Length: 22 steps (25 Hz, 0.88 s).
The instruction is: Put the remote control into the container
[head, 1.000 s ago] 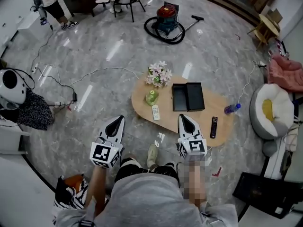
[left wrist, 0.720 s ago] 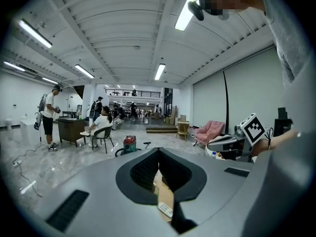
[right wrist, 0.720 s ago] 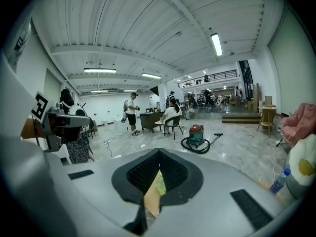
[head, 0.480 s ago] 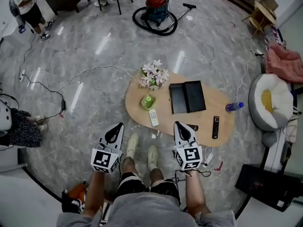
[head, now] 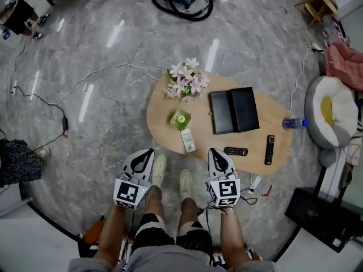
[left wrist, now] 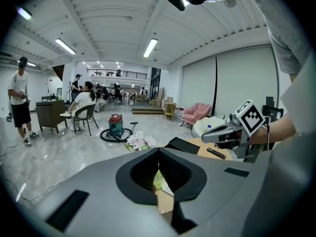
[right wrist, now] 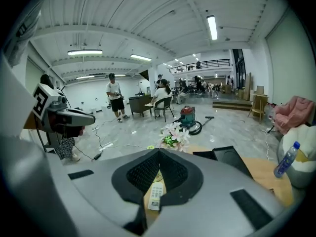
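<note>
Left gripper (head: 147, 152) and right gripper (head: 214, 151) closed, empty: pickup not yet begun.
Both hang short of the table (head: 164, 117); white remote (head: 188, 140) and black remote (head: 235, 151) lie at its near edge, container (head: 233, 111) mid-table. Next, probably: open jaws over one remote.

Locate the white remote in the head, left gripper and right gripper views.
Head view: white remote lies at the table's near edge, just below the green ornament.
Left gripper view: only a white sliver shows, low in the notch behind the shut jaws.
Right gripper view: low centre, framed by the notch behind the shut jaws.
Shared landmark: the flower bunch, beyond the remote in all three.
</note>
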Each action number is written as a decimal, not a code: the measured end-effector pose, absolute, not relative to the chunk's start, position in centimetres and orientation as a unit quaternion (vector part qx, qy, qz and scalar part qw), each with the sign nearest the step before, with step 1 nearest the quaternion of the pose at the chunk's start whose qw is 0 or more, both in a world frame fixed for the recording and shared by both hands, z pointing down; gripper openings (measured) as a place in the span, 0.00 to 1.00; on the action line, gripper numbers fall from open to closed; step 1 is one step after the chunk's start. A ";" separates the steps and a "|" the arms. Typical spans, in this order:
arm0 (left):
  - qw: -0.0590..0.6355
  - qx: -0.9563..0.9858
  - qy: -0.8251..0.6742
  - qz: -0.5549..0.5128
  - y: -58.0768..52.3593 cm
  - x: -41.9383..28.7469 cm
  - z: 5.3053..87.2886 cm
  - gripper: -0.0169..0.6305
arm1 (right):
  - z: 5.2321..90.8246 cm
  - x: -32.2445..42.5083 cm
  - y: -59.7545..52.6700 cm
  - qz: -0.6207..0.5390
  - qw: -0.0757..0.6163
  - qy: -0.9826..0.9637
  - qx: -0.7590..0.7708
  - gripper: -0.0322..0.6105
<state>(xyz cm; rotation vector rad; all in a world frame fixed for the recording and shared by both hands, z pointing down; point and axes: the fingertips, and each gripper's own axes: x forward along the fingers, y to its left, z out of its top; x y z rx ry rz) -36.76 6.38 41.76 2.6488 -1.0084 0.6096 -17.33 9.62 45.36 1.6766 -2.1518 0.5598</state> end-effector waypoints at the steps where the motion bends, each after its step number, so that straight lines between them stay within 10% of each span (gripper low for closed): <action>1: 0.124 0.907 -0.342 0.211 6.1 -36.8 42.7 0.04 | 46.5 -17.5 9.4 0.200 0.182 -0.760 0.592 0.07; 22: 0.204 0.879 -0.352 0.248 5.1 -39.0 57.2 0.04 | 63.2 -19.7 8.3 0.269 0.241 -0.756 0.545 0.07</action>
